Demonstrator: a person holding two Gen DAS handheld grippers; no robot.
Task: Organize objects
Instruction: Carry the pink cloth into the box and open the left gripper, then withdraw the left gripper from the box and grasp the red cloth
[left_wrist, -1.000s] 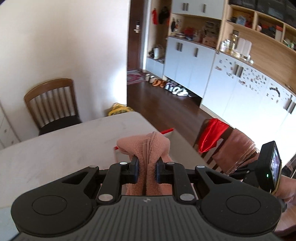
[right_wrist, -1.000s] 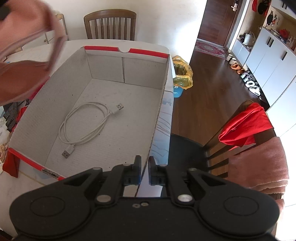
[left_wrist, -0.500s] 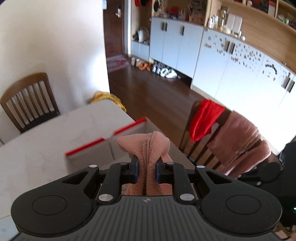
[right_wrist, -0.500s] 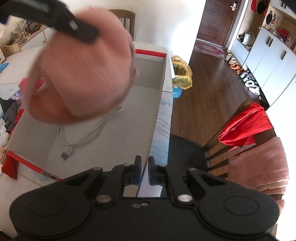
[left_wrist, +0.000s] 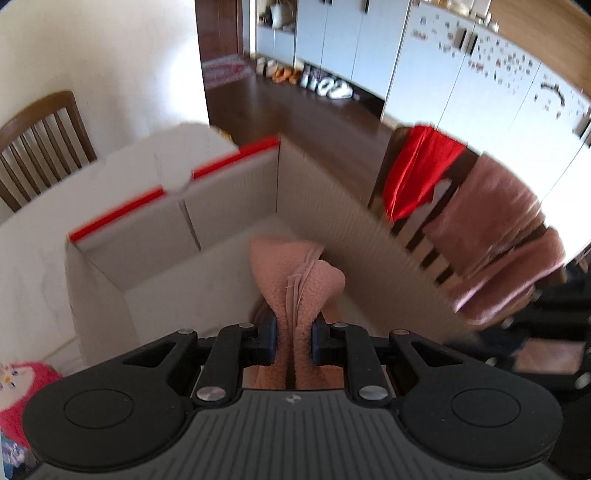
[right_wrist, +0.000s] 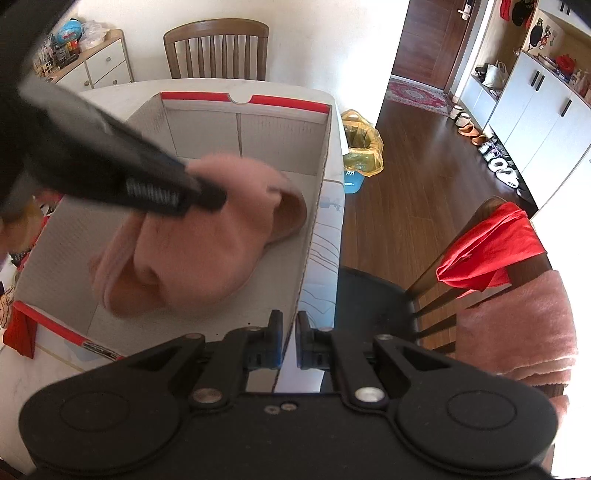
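My left gripper (left_wrist: 293, 339) is shut on a pink fleece garment (left_wrist: 295, 273) and holds it inside the open white cardboard box with red rim (left_wrist: 173, 188). In the right wrist view the left gripper (right_wrist: 207, 195) reaches in from the left, and the garment (right_wrist: 192, 243) hangs over the box floor, hiding the white cable. My right gripper (right_wrist: 289, 341) is shut on the box's near right wall (right_wrist: 314, 229), one finger on each side of it.
The box stands on a white table (right_wrist: 22, 384). A chair with red and pink cloths (right_wrist: 491, 251) is to the right, another wooden chair (right_wrist: 218, 48) beyond the table. A pink plush toy (left_wrist: 22, 384) lies at the left. A yellow bag (right_wrist: 362, 147) sits on the floor.
My left gripper has carried the pink garment from above the table down into the box. It now covers the white cable. My right gripper has stayed on the box wall.
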